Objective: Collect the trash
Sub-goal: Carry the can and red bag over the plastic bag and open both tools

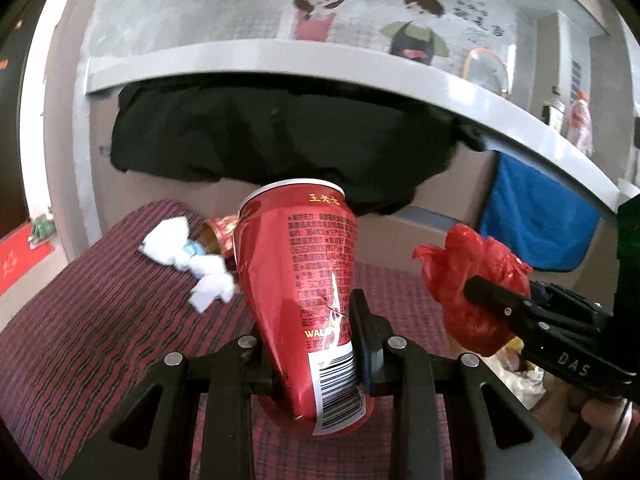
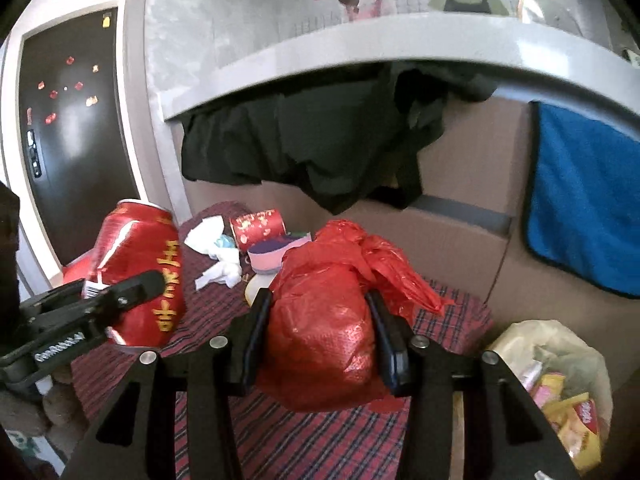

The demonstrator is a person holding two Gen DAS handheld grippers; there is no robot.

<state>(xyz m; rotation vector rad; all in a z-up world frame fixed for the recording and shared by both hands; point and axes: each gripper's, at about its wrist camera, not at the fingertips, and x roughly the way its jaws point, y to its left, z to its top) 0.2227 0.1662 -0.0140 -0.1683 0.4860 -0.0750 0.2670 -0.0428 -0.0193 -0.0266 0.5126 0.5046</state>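
Over plaid cloth (image 1: 100, 300): left gripper (image 1: 312, 344) clenched on dented can (image 1: 304, 280), right gripper (image 2: 316, 332) grasping red bag (image 2: 320, 320); only right view catches yellowish trash bag (image 2: 560, 376).

The red can (image 1: 304, 296) hides part of the crumpled tissue (image 1: 188, 256).

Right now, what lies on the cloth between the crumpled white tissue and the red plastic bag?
In the right wrist view, a small red patterned tube on its side and a pink-and-purple tape roll sit between the tissue and the bag.
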